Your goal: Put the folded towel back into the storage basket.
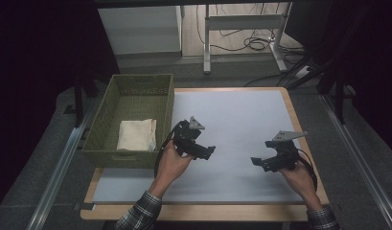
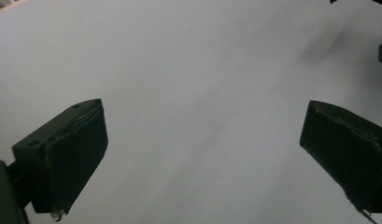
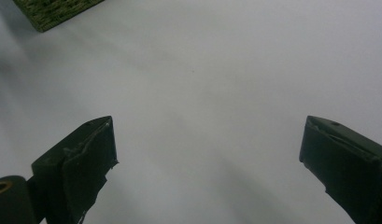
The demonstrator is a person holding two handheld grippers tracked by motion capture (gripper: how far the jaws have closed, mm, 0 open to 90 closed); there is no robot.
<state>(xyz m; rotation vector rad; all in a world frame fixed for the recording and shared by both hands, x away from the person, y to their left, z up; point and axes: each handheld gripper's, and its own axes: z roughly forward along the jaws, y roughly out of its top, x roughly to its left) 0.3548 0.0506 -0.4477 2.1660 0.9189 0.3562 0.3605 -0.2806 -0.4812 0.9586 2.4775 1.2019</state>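
The surroundings beyond the worktop [image 1: 241,120] lay in deep shadow in the high view, and both forearms were cut off at the bottom edge, with plaid sleeves just visible. The left hand-held gripper [image 1: 209,152] was held above the white surface just beside the near right corner of the green woven basket [image 1: 112,103], pointing right toward the middle; in the left gripper view its jaws stood wide apart with bare white surface between them. The right hand-held gripper [image 1: 256,161] hovered near the right side of the worktop, pointing left toward the other, well apart from it; its jaws too were spread wide and gripped nothing. A folded cream cloth [image 1: 137,134] lay inside the basket at its near end. A corner of the basket [image 3: 53,11] was cut off by the top left edge of the right gripper view.
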